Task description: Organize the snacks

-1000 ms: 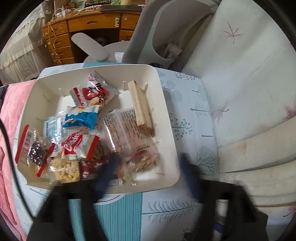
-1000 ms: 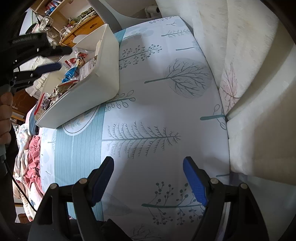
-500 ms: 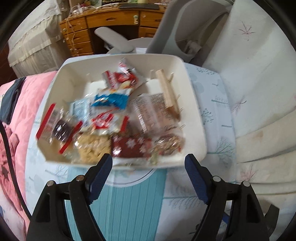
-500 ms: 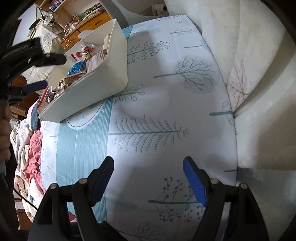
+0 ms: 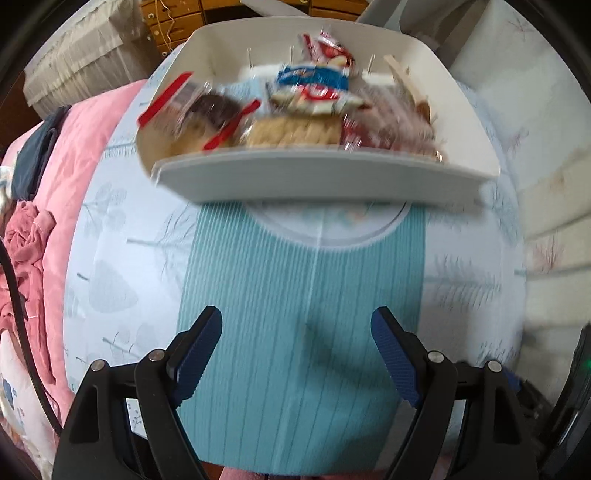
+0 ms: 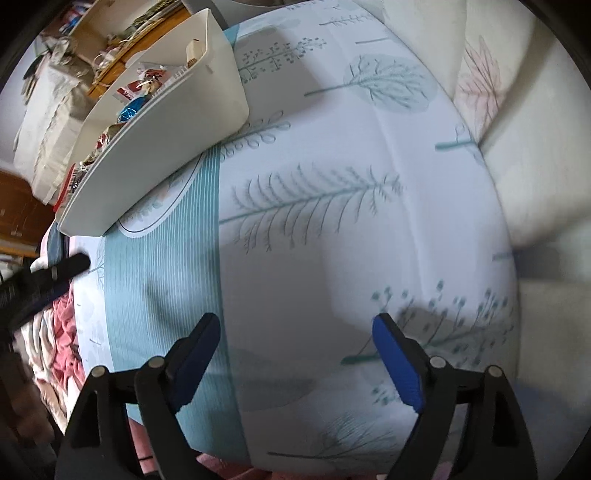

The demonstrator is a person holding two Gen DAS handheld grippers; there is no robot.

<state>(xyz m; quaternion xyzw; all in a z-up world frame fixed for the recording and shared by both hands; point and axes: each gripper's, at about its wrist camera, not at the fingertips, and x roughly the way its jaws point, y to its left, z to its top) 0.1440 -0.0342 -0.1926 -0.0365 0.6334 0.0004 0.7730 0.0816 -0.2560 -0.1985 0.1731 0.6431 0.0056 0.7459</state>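
- Bedroom scene: a tree-printed sheet [image 5: 303,295] covers the bed, with a pink quilt [image 5: 85,147] at its left and a wooden desk [image 5: 173,18] behind.
- White bin [image 5: 325,181] of snack packets [image 5: 295,107] sits on the sheet, well ahead of both tongs.
- Since a second ago the left tongs [image 5: 296,341] have backed away from over the bin; they are empty, blades spread wide.
- Right tongs [image 6: 296,341] are likewise spread and hold nothing.
- That retreat suggests the packets are all binned and the task is nearly done.
- Seen from the left camera, the bin's long axis runs left to right, its open top facing up.
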